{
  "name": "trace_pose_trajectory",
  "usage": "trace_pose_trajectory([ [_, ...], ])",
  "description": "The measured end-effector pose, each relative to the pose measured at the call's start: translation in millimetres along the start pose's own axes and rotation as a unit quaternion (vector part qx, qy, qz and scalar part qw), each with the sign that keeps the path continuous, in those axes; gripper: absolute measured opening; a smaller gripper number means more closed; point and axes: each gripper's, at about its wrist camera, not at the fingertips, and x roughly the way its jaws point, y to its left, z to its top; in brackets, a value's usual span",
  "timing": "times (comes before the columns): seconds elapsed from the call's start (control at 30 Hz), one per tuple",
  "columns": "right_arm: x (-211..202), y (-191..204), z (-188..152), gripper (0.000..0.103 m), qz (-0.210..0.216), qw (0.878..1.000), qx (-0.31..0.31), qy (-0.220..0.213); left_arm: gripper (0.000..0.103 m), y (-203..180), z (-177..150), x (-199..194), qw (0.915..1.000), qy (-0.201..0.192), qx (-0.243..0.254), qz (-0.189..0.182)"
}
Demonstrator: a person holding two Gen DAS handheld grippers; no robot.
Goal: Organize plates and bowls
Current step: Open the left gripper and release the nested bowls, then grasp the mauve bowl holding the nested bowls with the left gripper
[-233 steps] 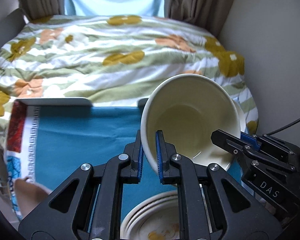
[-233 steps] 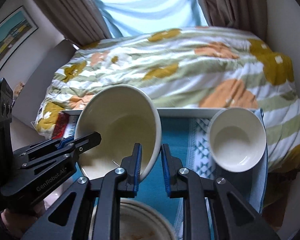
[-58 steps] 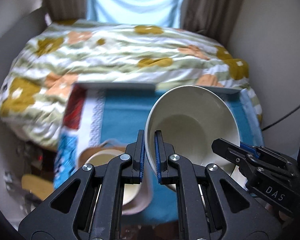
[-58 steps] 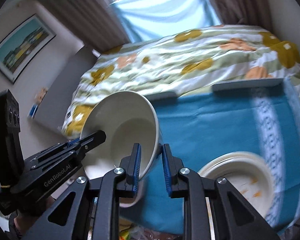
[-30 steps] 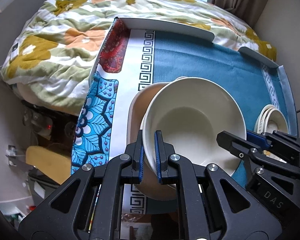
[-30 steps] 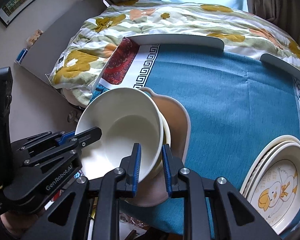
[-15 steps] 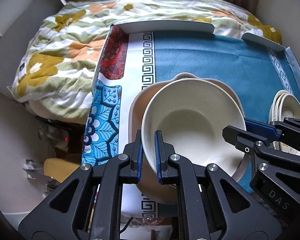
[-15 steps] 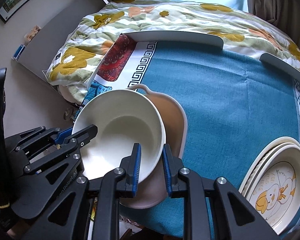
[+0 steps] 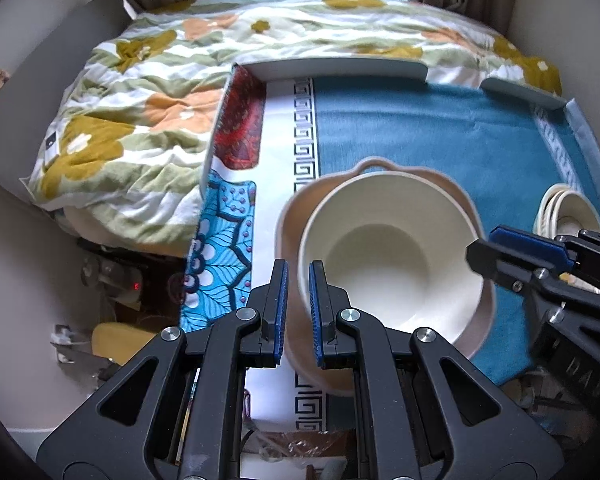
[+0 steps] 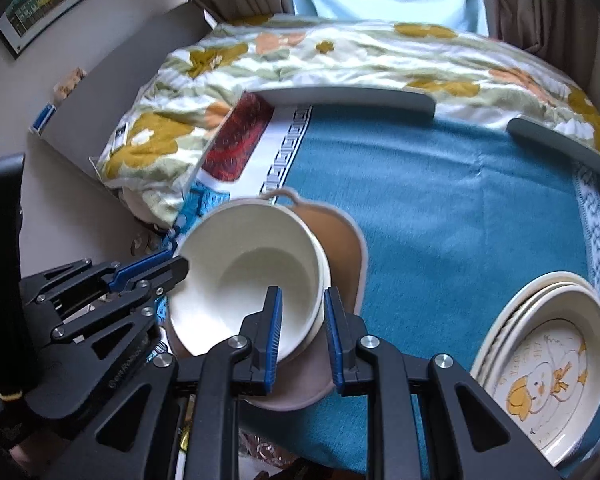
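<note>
A large cream bowl [image 9: 380,256] [image 10: 244,272] sits tilted inside a tan handled dish [image 9: 380,165] [image 10: 342,240] near the table's front left corner. A second cream rim shows just beneath it in the right wrist view. My left gripper [image 9: 298,312] is shut on the bowl's near left rim. On the opposite rim, my right gripper [image 10: 303,332] is shut as well. Each gripper also shows in the other's view: the right gripper [image 9: 480,256] at the bowl's right side, the left gripper [image 10: 180,266] at its left side.
A stack of cream plates [image 10: 548,360] [image 9: 568,208], the top one with a duck picture, stands at the right on the teal tablecloth [image 10: 460,208]. A floral quilt [image 9: 140,120] lies beyond the table's far and left edges. Clutter sits on the floor below left.
The bowl, held by both grippers, travelled left across the table and sank into the tan dish. In the last half second it settled slightly lower and both views tilted a little.
</note>
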Motion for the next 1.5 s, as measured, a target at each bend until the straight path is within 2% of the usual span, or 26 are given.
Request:
trace_pose_trajectory([
  [0.1,-18,-2,-1,0.02,-0.002,1.0,0.003,-0.021,0.017,9,1,-19,0.9997,-0.019,-0.013,-0.006],
  [0.17,-29,-5,-2,0.02,0.002,1.0,0.003,-0.026,0.04,15,2,-34,0.9992,-0.033,-0.025,-0.004],
  [0.2,-36,-7,-2,0.02,0.004,1.0,0.001,-0.028,0.072,18,2,-42,0.9987,-0.041,-0.031,-0.001],
  [0.23,-42,-10,-2,0.026,0.005,1.0,-0.003,-0.029,0.093,21,1,-51,0.9978,-0.054,-0.038,0.005],
  [0.27,-45,-12,-2,0.032,0.005,1.0,-0.008,-0.029,0.096,24,0,-60,0.9966,-0.069,-0.044,0.008],
  [0.33,-54,-17,-1,0.073,0.006,0.999,-0.02,-0.032,0.096,28,-4,-74,0.9949,-0.086,-0.052,0.009],
  [0.4,-59,-22,-1,0.093,0.004,0.999,-0.029,-0.035,0.096,33,-9,-79,0.9954,-0.075,-0.058,0.017],
  [0.53,-53,-27,-7,0.093,-0.018,0.998,-0.053,-0.005,0.096,41,-23,-72,0.9984,-0.039,-0.038,0.017],
  [0.63,-35,-28,-13,0.093,-0.04,0.996,-0.065,0.047,0.096,42,-30,-52,0.9997,-0.003,-0.007,0.022],
  [0.77,-10,-28,-22,0.093,-0.055,0.994,-0.047,0.078,0.096,42,-35,-21,0.9995,0.028,0.015,-0.003],
  [0.87,10,-27,-26,0.093,-0.081,0.991,-0.039,0.097,0.096,46,-33,0,0.9983,0.045,0.021,-0.031],
  [0.97,27,-26,-26,0.093,-0.088,0.989,-0.031,0.112,0.095,46,-31,14,0.9968,0.055,0.047,-0.035],
  [1.07,38,-21,-25,0.09,-0.107,0.986,-0.034,0.121,0.088,47,-27,26,0.9949,0.065,0.059,-0.05],
  [1.23,56,-19,-21,0.059,-0.1,0.985,-0.035,0.138,0.073,41,-23,39,0.9922,0.068,0.084,-0.063],
  [1.37,70,-16,-19,0.048,-0.093,0.984,-0.041,0.146,0.059,34,-23,50,0.9893,0.073,0.099,-0.078],
  [1.43,75,-16,-19,0.036,-0.086,0.985,-0.043,0.146,0.053,30,-24,56,0.9888,0.071,0.106,-0.077],
  [1.5,80,-16,-18,0.032,-0.075,0.985,-0.046,0.145,0.048,29,-23,60,0.9884,0.068,0.106,-0.084],
])
